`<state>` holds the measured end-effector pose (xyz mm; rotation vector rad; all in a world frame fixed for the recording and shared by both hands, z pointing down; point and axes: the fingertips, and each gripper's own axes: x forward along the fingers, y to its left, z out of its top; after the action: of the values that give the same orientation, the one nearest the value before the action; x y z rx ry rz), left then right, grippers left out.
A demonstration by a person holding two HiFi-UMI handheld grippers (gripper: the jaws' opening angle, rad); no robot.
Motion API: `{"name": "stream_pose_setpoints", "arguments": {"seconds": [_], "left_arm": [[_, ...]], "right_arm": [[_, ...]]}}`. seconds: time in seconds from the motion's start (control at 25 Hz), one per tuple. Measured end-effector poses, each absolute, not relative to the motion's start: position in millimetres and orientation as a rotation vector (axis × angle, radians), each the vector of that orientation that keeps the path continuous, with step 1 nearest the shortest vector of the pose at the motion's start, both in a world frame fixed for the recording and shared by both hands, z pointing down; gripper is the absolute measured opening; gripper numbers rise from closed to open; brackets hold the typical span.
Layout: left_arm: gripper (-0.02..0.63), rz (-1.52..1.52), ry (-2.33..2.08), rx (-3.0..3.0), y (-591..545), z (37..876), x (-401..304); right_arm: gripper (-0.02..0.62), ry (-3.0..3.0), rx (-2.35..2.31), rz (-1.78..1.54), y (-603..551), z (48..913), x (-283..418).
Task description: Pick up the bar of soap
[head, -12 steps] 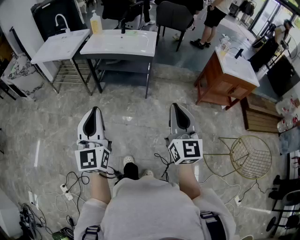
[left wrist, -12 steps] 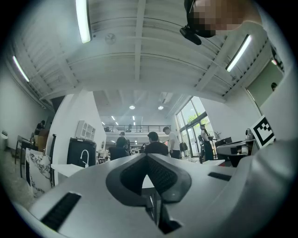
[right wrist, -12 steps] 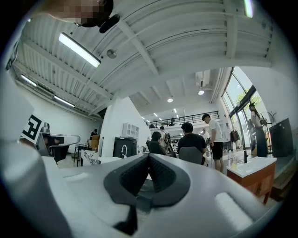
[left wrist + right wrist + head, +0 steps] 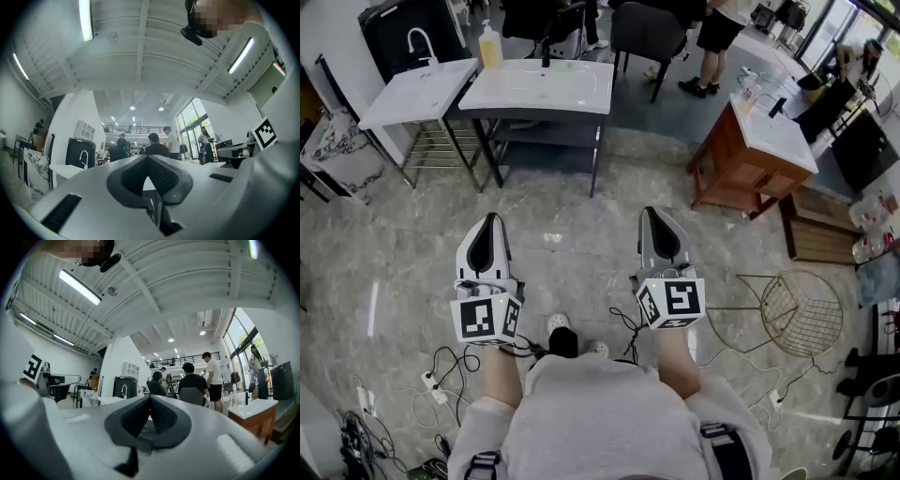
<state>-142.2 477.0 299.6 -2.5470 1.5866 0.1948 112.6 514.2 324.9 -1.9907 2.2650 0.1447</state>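
**A:** Where was the soap?

**B:** Perhaps the pale green speck point(image 4: 566, 64) on the white sink surface point(image 4: 534, 94), well ahead of both tools; too small to tell. The left hand-held gripper point(image 4: 491, 221) and right hand-held gripper point(image 4: 653, 215) were pressed together, empty, above a marble floor point(image 4: 572, 253) in an open showroom.

**A:** Risks?

**B:** Jaws left unopened could knock a slick bar away.

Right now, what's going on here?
A person stands on the marble floor holding the left gripper and right gripper out in front, side by side. Both have their jaws together with nothing between them. A white sink counter with a yellow bottle at its back edge stands ahead, apart from both grippers. Nothing has been picked up yet.
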Motion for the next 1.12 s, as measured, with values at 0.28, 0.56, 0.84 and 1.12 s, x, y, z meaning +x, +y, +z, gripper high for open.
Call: {"name": "stream_pose_setpoints", "arguments": {"seconds": [0.28,0.56,0.84,1.12], "left_arm": [[0.008,0.225,1.542,-2.552,442.4,294.3,-154.6],[0.008,0.217,1.515,-2.56,387.2,289.3,-172.8],[0.008,0.214,1.482,-2.58,343.6,290.7,-188.4],[0.008,0.217,1.486,-2.605,311.5,297.7,-194.6]], "right_arm": [[0.011,2.229,-1.979,0.129,478.3,320.9,100.2],[0.011,2.228,-2.002,0.163,426.9,315.2,78.0],[0.011,2.195,-2.009,0.161,387.4,313.0,61.4],[0.011,2.185,-2.03,0.137,359.9,317.6,58.7]]}}
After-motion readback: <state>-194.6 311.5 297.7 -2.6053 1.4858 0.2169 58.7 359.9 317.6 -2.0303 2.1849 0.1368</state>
